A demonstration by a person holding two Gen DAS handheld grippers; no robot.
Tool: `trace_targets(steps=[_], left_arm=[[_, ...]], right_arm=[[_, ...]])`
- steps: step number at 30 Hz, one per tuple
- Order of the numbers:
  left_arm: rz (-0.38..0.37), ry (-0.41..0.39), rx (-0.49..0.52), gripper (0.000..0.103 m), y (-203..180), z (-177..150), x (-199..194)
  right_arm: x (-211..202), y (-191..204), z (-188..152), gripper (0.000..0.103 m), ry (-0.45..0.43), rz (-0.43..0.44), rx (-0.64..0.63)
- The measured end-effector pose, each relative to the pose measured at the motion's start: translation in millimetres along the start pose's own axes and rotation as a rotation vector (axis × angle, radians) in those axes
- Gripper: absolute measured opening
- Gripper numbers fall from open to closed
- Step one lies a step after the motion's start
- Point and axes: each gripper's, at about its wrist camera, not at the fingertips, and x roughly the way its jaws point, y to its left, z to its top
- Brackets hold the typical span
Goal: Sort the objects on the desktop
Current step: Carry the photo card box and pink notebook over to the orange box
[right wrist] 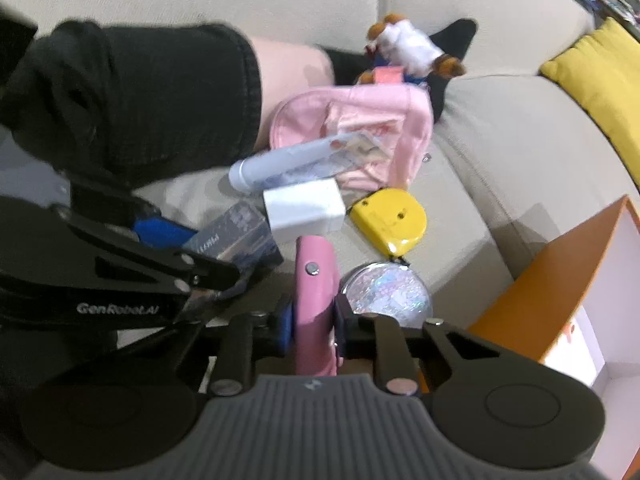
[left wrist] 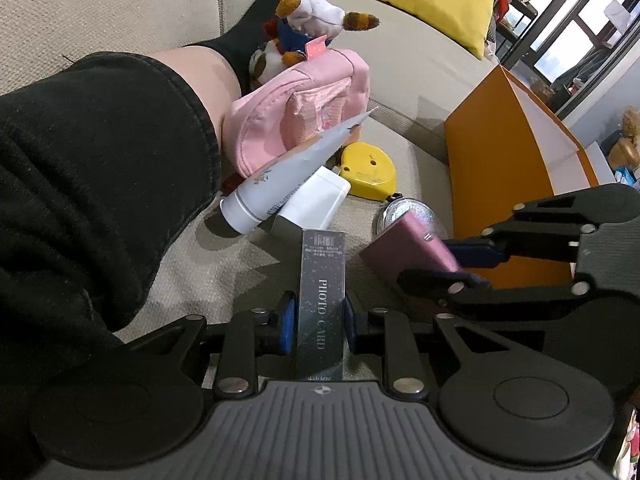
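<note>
- Dark grey photo card box [left wrist: 320,300] sits clamped in my left claw [left wrist: 320,316], off the sofa [left wrist: 400,80].
- Right claw [right wrist: 312,316] grips the pink wallet [right wrist: 314,280], probably headed for the orange box [right wrist: 560,280].

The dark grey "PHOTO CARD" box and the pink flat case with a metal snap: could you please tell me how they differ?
The dark grey "PHOTO CARD" box is a printed, square-edged carton; the pink flat case with a metal snap is plain, thin and soft-looking. The box sits in the left gripper, the case in the right gripper. Both are clamped between blue pads above the beige sofa cushion.
</note>
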Motion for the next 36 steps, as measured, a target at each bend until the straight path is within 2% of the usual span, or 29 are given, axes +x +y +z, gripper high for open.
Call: trace_targets(steps=[9, 16, 20, 26, 30, 36], left_arm=[[-0.003, -0.047, -0.01, 0.026, -3, -5, -21], [-0.025, -0.134, 0.017, 0.026, -18, -4, -55], [-0.047, -0.187, 0.046, 0.026, -30, 0, -76], [-0.103, -0.249, 0.102, 0.026, -56, 10, -97], [-0.158, -0.267, 0.156, 0.026, -82, 19, -101], [-0.254, -0.249, 0.247, 0.026, -127, 30, -91]], right_arm=[[-34, -6, -17, 0.019, -0.13, 0.036, 0.172], [-71, -10, -29, 0.019, -0.251, 0.083, 0.285], [-95, -13, -33, 0.019, -0.321, 0.075, 0.323], [-135, -21, -43, 0.019, -0.427, 0.035, 0.363], [-160, -32, -56, 0.019, -0.479, -0.023, 0.403], [-186, -60, -88, 0.019, -0.485, -0.151, 0.51]])
